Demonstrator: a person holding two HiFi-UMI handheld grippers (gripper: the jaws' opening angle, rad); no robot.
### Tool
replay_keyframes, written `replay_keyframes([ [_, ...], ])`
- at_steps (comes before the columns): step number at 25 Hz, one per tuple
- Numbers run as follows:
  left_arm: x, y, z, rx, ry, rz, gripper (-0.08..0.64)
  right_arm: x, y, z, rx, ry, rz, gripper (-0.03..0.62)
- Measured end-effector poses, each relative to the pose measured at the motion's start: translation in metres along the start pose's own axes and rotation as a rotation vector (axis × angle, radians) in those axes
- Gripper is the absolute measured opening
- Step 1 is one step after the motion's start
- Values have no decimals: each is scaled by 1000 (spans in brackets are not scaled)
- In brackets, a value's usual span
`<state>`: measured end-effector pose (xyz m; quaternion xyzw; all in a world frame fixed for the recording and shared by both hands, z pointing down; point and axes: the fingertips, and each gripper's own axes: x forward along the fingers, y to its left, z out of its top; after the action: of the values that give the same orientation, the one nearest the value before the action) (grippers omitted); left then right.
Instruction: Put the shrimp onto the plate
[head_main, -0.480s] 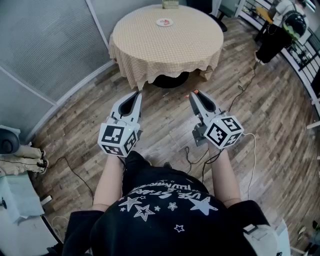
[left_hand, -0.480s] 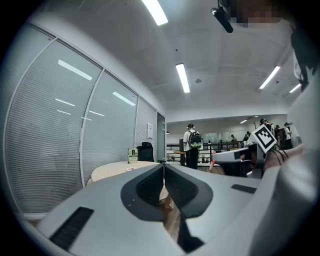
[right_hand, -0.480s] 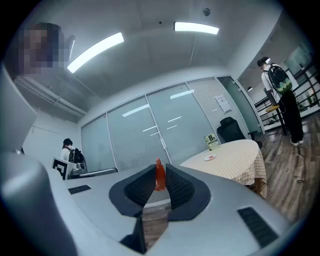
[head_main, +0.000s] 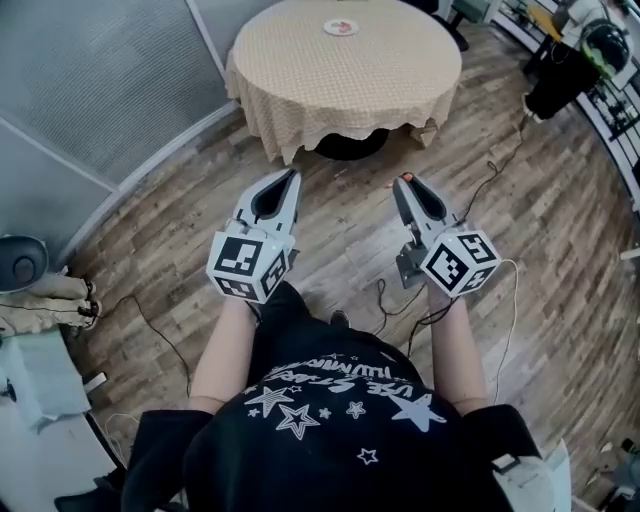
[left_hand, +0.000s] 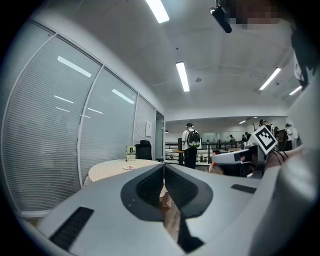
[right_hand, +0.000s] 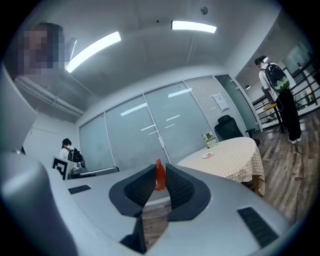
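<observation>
An orange-red shrimp (right_hand: 159, 176) stands pinched between the jaws of my right gripper (right_hand: 159, 181), its tip poking above them; in the head view it is a small orange spot (head_main: 405, 177) at the tip of the right gripper (head_main: 408, 184). My left gripper (head_main: 292, 177) is shut with nothing between its jaws, as the left gripper view (left_hand: 163, 170) confirms. A small white plate (head_main: 340, 27) with something reddish on it lies on the far side of the round table (head_main: 345, 75). Both grippers hang over the wooden floor, well short of the table. The plate (right_hand: 207, 155) also appears in the right gripper view.
A checked beige tablecloth drapes the round table. A numbered table sign (right_hand: 208, 138) and a dark office chair (right_hand: 228, 127) stand behind it. Frosted glass walls (head_main: 90, 90) run along the left. Cables (head_main: 500, 170) trail over the floor. A person with a backpack (right_hand: 280, 95) stands at the right.
The table and plate have shifted up and slightly right in the head view. Both grippers sit a little lower and further right. Their grip is unchanged.
</observation>
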<state>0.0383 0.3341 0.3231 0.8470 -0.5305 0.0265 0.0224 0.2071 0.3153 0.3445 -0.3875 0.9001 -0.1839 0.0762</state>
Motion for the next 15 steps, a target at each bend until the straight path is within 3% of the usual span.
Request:
replay_keyframes([
  [15,6,3,-6,5,10,-13,11,6,-2,-5,13,3,12,63],
])
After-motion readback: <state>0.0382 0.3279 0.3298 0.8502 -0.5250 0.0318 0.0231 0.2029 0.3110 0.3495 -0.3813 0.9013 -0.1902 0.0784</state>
